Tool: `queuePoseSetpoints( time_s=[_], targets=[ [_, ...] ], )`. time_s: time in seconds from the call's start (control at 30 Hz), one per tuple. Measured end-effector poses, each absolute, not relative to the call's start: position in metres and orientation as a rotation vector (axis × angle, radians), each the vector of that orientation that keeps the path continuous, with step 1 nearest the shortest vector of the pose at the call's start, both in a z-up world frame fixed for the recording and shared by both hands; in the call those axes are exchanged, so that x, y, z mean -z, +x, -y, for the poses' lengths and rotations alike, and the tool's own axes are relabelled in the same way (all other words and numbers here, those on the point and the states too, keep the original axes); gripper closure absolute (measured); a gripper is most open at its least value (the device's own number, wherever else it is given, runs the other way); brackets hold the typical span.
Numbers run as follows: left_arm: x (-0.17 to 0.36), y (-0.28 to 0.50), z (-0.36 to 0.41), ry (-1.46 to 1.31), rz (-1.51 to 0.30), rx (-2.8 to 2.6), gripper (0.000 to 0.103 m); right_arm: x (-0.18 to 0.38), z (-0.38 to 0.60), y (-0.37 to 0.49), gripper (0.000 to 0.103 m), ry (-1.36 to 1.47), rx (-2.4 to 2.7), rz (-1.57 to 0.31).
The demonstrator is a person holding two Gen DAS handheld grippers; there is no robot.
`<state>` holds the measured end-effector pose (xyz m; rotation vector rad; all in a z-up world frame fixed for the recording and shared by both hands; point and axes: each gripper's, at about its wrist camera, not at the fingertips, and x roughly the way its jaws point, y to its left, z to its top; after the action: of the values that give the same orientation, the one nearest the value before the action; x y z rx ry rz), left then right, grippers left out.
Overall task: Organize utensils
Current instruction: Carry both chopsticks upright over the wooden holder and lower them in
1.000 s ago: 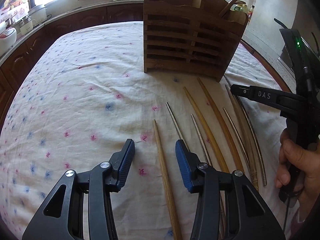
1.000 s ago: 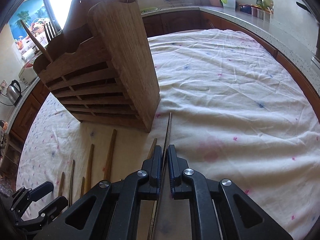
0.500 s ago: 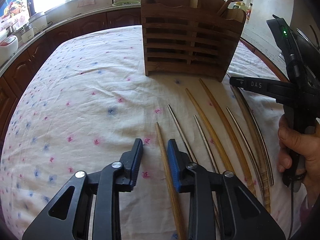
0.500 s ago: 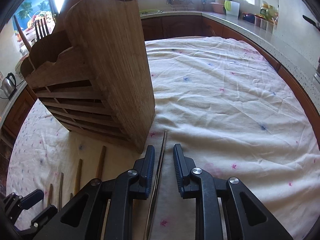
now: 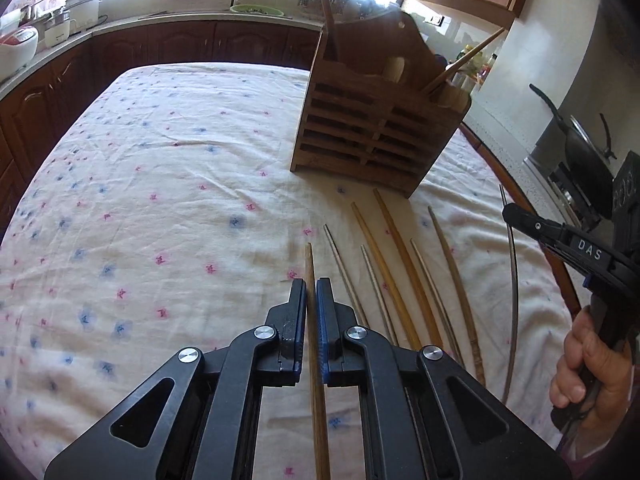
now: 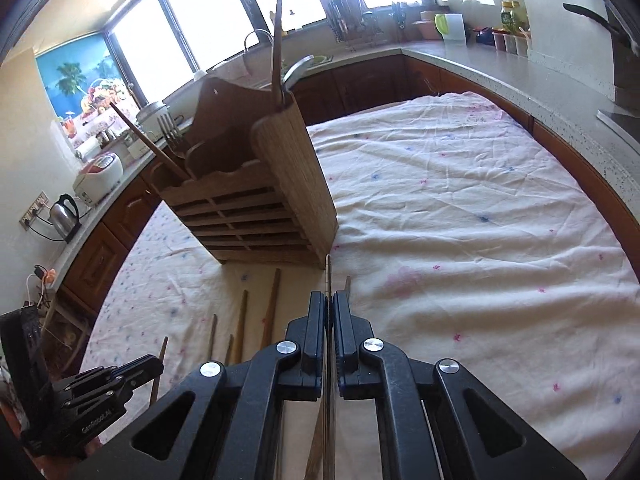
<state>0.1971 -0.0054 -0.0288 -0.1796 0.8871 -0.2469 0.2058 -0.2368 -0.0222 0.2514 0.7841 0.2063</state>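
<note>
A wooden utensil holder (image 5: 372, 132) stands on the flowered tablecloth (image 5: 160, 184); it also shows in the right wrist view (image 6: 256, 200) with forks and a few utensils in it. Several wooden and metal chopsticks (image 5: 400, 264) lie in a row in front of it. My left gripper (image 5: 311, 292) is shut on a wooden chopstick (image 5: 310, 264). My right gripper (image 6: 330, 304) is shut on a metal chopstick (image 6: 329, 276) and holds it above the cloth; it shows at the right in the left wrist view (image 5: 516, 216).
Dark wood cabinets and a counter (image 5: 132, 36) with a sink, pots and a rice cooker ring the table. A pan (image 5: 580, 148) sits on a stove at the right. A kettle (image 6: 64, 212) stands on the left counter.
My left gripper has closed on the wooden chopstick. My right gripper opened briefly, then closed on the metal chopstick and lifted it off the cloth.
</note>
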Motion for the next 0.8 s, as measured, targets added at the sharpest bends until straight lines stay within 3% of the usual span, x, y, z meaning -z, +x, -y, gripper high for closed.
queuePoseSetpoints(
  time_s=[0.47, 0.8],
  targets=[
    [-0.069, 0.156, -0.014, -0.225, -0.670, 0.317, 0.099, -0.057, 0.250, 0.143, 0.098, 0.296, -0.276, -0.597],
    [-0.098, 0.151, -0.019, -0.220, -0.599, 0.328, 0.099, -0.096, 0.247, 0.135, 0.098, 0.271, -0.285, -0.488]
  ],
)
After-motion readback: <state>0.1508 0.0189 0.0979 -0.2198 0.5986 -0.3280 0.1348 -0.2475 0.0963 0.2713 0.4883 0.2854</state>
